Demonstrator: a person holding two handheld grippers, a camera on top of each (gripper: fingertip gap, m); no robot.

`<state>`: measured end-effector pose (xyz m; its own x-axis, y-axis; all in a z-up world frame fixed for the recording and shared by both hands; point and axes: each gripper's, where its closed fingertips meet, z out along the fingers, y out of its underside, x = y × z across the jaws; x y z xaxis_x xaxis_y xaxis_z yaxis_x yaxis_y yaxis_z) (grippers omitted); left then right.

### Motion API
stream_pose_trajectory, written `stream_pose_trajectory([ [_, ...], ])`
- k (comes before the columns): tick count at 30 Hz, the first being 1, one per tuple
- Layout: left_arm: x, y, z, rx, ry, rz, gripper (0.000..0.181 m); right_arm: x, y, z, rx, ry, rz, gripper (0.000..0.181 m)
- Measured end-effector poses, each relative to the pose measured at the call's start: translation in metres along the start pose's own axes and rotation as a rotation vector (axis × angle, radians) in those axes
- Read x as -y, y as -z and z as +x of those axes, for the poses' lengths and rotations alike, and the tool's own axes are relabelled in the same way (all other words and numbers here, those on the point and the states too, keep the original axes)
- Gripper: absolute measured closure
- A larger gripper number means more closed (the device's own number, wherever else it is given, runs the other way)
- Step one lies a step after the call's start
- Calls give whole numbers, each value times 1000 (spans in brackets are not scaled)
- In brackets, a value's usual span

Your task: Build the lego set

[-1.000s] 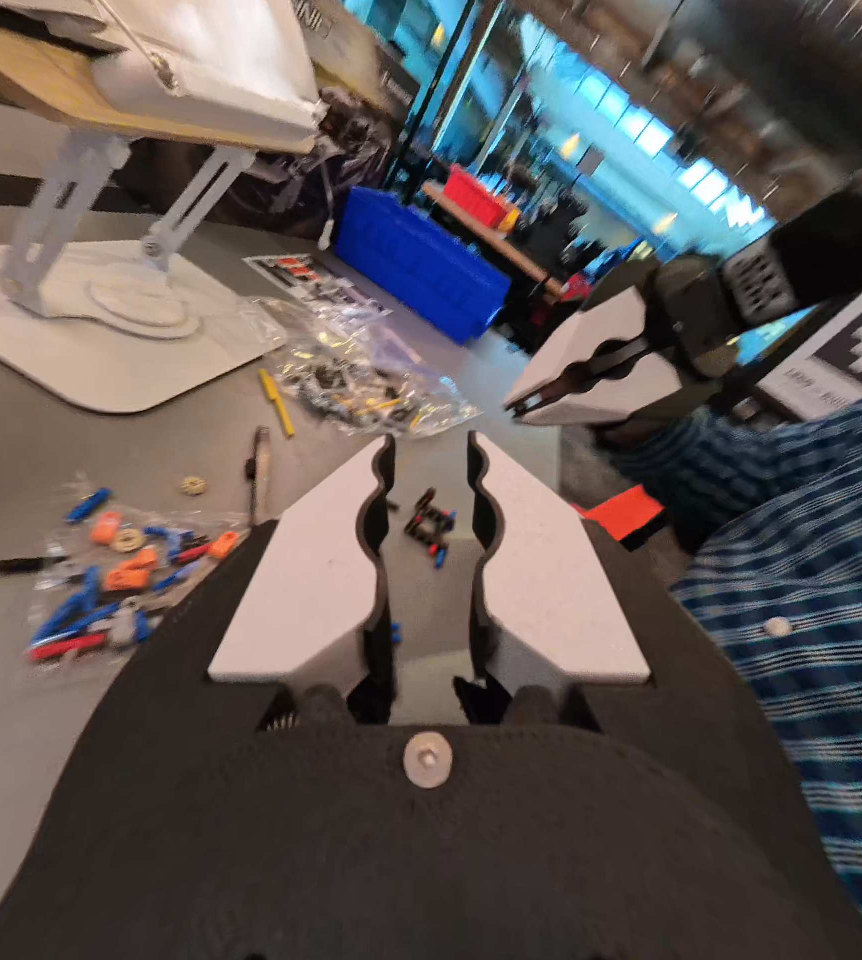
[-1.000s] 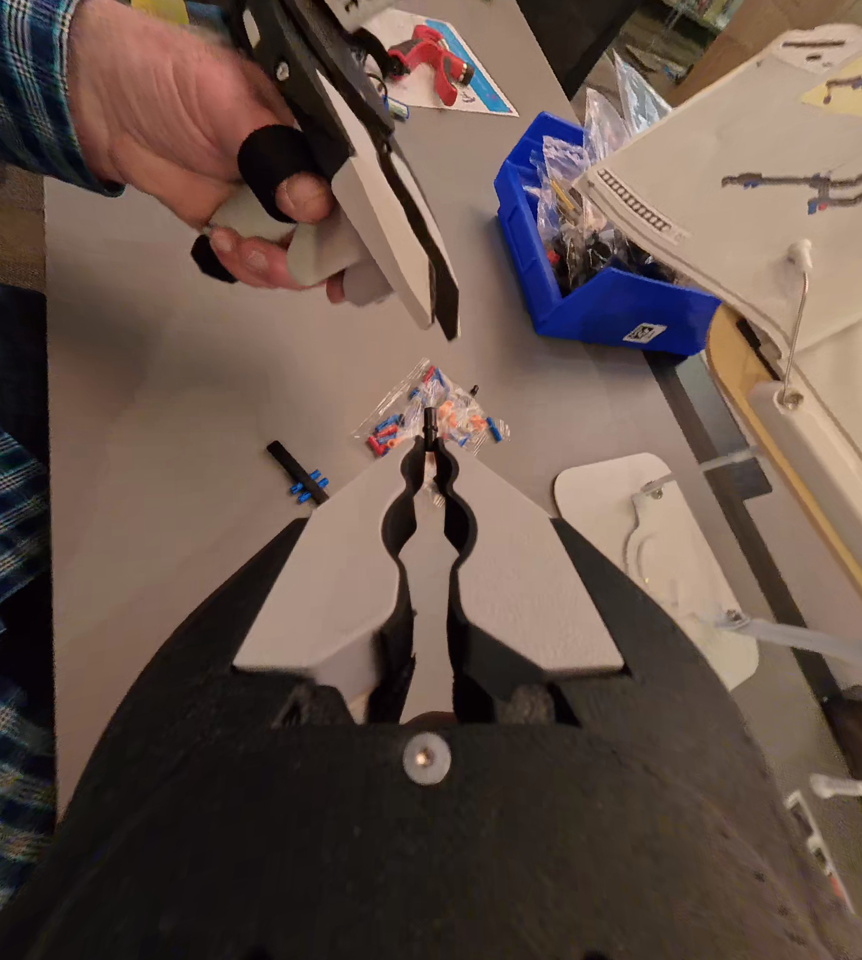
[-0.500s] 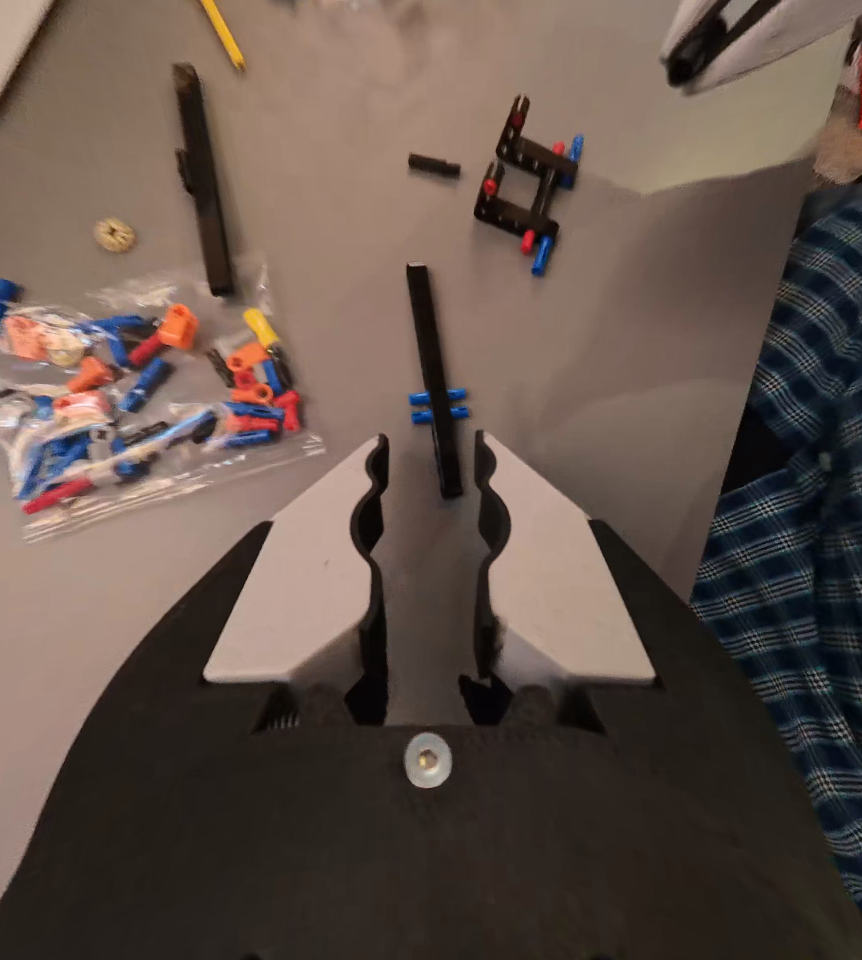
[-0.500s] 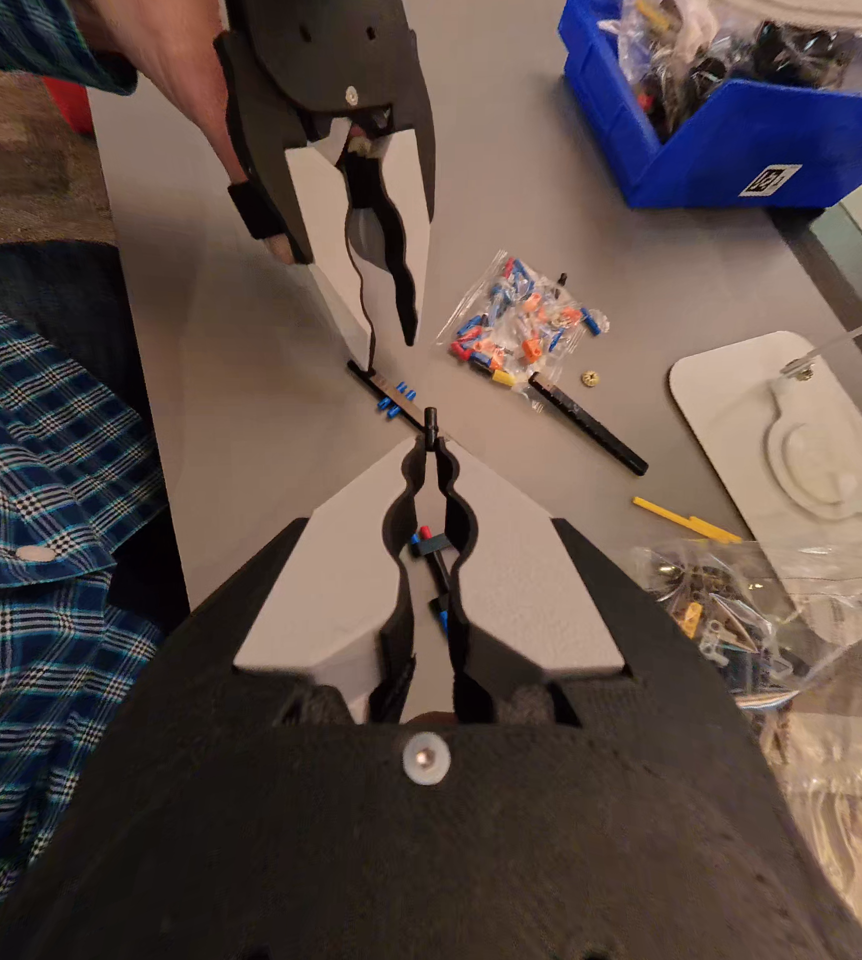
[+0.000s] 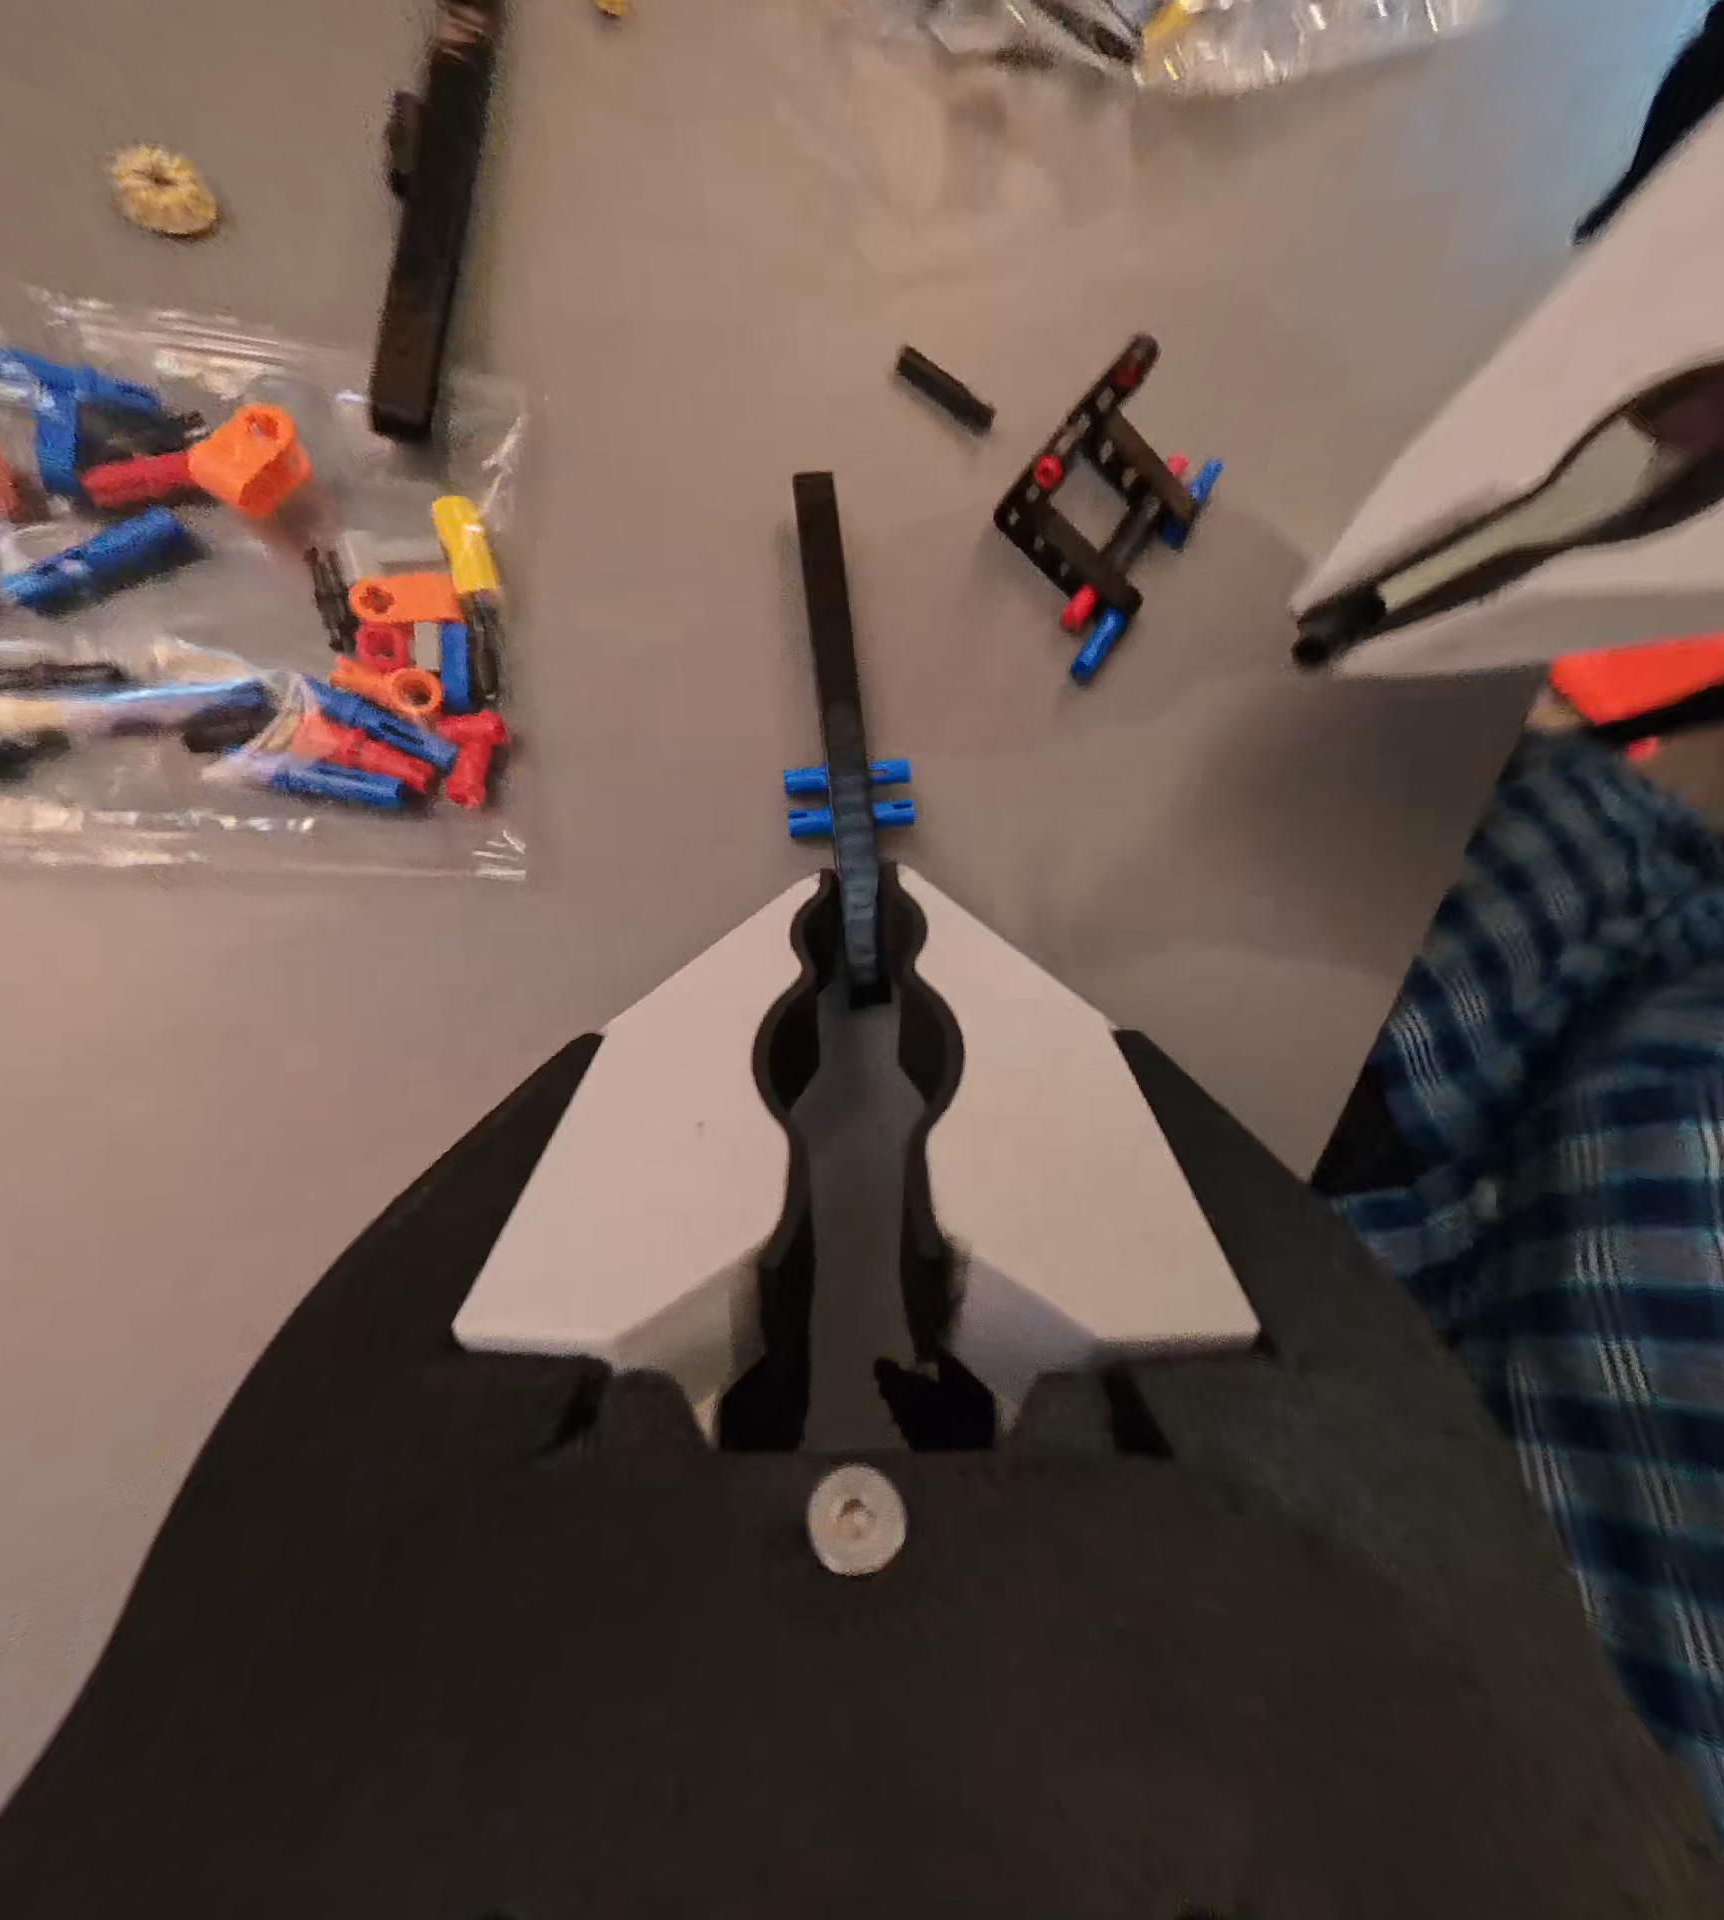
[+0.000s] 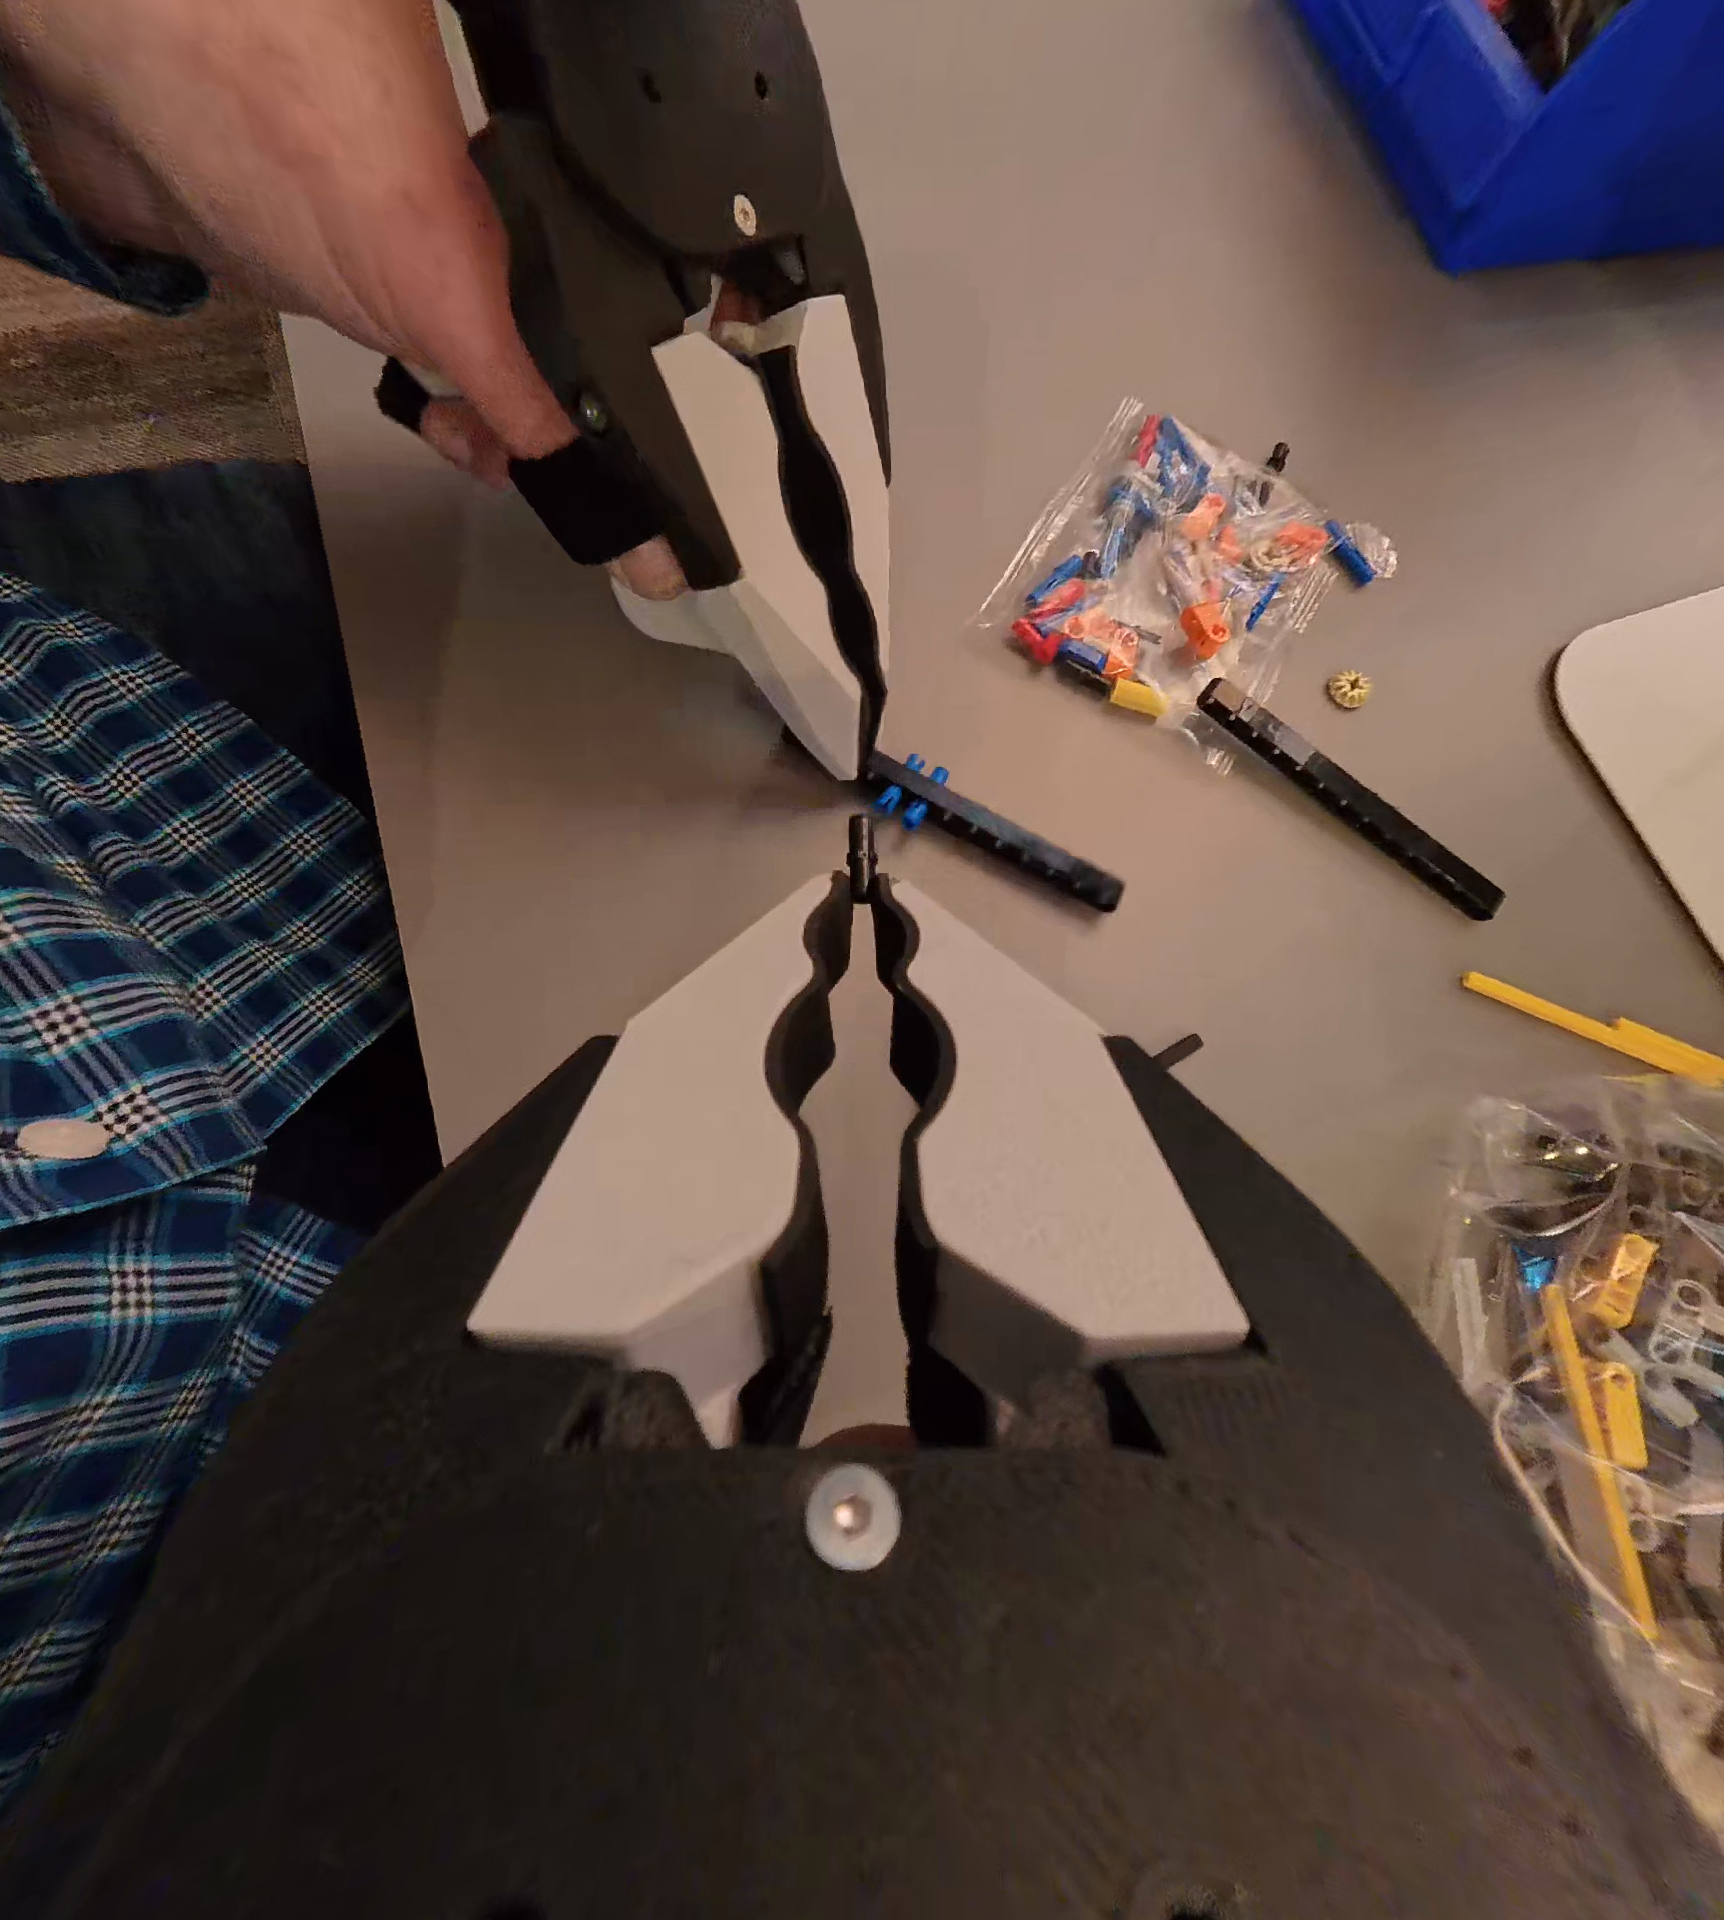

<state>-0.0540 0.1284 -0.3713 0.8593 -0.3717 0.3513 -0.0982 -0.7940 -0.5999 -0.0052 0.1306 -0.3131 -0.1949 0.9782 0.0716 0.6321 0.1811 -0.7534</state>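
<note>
My left gripper (image 5: 856, 883) is shut on the near end of a long black beam (image 5: 829, 644) with two blue pins (image 5: 804, 800) through it, lying on the grey table. The same beam (image 6: 993, 831) and left gripper (image 6: 863, 764) show in the right wrist view. My right gripper (image 6: 860, 883) is shut on a small black pin (image 6: 858, 844), held just short of the beam's blue pins. That gripper (image 5: 1325, 634) shows at the right of the left wrist view. A small black frame assembly (image 5: 1097, 499) with red and blue pins lies beyond the beam.
A clear bag of coloured pins (image 5: 214, 644) lies left of the beam. A second black beam (image 6: 1357, 800), a tan gear (image 6: 1348, 688), a loose black pin (image 5: 943, 387), a yellow axle (image 6: 1606, 1044), a larger parts bag (image 6: 1647, 1382), a blue bin (image 6: 1585, 145) and a white stand base (image 6: 1710, 748) surround them. About 8 cm separates my left fingertips from my right. The tan gear (image 6: 1348, 688) lies around 15 cm away from my left fingertips. It turns up in the left wrist view (image 5: 167, 196) as well.
My left gripper came down over the beam and closed on its near end. My right gripper, still holding the black pin, moved closer to the beam.
</note>
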Motion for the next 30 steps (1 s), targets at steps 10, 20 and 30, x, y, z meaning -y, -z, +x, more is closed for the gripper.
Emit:
stream_pose_trajectory([
  [10, 6, 8, 24, 29, 32, 117, 154, -17, -18, -10, 40, -43, -51, 180],
  [20, -18, 10, 30, -61, -218, 48, 139, -32, -52, -26, 88, -180, -167, 180],
  [30, -23, 3, 38, -69, -256, 37, 143, -28, -59, -29, 125, -271, -226, 180],
])
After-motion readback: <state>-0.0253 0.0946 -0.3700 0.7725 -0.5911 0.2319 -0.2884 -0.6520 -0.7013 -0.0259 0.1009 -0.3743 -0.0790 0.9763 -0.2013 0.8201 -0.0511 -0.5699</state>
